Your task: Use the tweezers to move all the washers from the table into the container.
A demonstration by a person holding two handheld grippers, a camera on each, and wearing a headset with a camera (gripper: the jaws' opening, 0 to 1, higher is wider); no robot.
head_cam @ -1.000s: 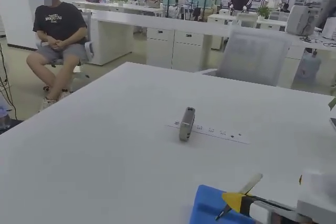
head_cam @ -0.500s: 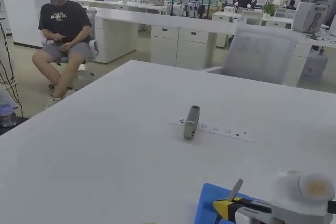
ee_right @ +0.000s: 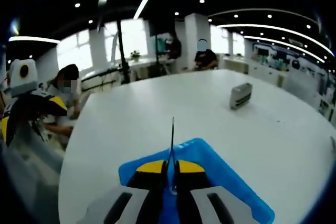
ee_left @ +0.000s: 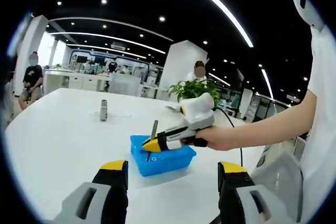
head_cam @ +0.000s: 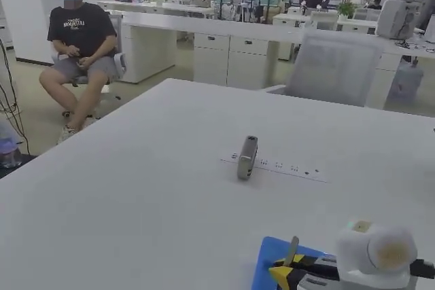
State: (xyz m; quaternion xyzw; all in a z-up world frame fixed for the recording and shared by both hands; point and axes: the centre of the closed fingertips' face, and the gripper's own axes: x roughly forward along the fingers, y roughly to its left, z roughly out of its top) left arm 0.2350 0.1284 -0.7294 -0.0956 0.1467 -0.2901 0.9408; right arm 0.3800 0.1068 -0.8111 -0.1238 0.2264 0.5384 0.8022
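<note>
Right tongs (ee_right: 170,170) clenched on thin metal tweezers (ee_right: 172,140); long axis near upright, tip down over shallow blue plastic container (ee_right: 226,182); left tongs (ee_left: 173,174) released, empty, near.

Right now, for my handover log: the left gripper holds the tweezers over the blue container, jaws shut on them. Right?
Not the left: the right gripper holds the tweezers over the blue container, jaws shut on them. The right gripper view shows it; the left gripper has its jaws open and empty.
</note>
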